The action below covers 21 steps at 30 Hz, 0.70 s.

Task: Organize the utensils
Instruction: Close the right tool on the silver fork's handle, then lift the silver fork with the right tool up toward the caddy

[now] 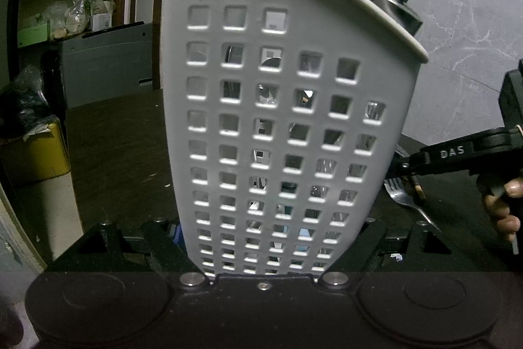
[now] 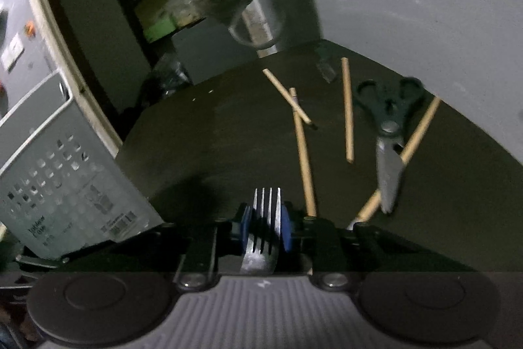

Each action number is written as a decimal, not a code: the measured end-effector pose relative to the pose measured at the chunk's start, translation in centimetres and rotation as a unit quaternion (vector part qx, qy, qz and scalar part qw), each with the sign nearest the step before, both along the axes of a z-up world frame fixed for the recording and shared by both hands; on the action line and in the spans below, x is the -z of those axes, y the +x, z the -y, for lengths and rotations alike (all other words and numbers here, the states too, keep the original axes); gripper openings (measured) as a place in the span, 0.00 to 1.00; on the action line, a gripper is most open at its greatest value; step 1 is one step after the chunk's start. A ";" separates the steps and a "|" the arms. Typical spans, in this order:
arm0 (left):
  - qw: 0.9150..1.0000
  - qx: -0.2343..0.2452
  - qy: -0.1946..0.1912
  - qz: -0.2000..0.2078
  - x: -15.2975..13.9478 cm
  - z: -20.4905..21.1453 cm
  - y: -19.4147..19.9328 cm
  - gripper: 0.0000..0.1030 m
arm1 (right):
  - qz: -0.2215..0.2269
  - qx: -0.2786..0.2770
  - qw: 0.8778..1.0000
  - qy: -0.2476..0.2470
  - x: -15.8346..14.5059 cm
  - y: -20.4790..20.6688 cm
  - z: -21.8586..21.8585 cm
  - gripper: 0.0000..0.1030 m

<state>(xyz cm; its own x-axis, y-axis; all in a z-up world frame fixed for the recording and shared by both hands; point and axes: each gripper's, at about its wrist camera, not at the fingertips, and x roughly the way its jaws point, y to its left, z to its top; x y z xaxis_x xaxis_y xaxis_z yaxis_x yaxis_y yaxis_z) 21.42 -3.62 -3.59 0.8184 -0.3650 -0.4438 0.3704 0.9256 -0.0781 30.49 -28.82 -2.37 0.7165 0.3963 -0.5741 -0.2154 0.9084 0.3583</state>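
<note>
Your left claw (image 1: 266, 270) is clamped on the white perforated caddy (image 1: 278, 107), its two black fingers pressed against the narrow lower end of the caddy's walls; the caddy leans to the right over the dark worktop (image 1: 124, 133), and through its square holes you can make out metal utensils, though not which ones; a dark round handle end (image 1: 397, 10) pokes up over its rim at the upper right.

Your right claw (image 2: 264, 231) is closed on a steel fork (image 2: 263, 234); the blue pads (image 2: 285, 231) sit against both edges of the fork's head, with the tines pointing forward past the fingertips; the fork's handle runs back under the claw and out of sight; from the left wrist view the same fork (image 1: 400, 195) shows just beside the caddy's lower right corner, with your hand (image 1: 503, 205) on the right claw's grip.

Ahead of the fork on the worktop lie four wooden chopsticks (image 2: 348, 110), two of them crossed, and black-handled scissors (image 2: 389, 136) resting across one stick; the caddy (image 2: 68, 172) stands tilted at the far left, well apart from them.
</note>
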 end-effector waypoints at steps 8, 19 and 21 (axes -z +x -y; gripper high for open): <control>1.000 0.000 0.001 0.000 0.0 0.0 0.0 0.79 | -0.006 0.021 0.999 0.038 0.5 -0.7 1.8 0.21; 1.000 0.000 0.001 0.000 0.0 0.0 0.0 0.80 | 0.014 -0.061 0.998 -0.004 -0.2 -0.1 0.5 0.57; 1.000 0.000 0.001 0.000 0.0 0.0 0.0 0.80 | 0.022 -0.082 0.996 -0.028 -0.3 0.0 0.2 0.53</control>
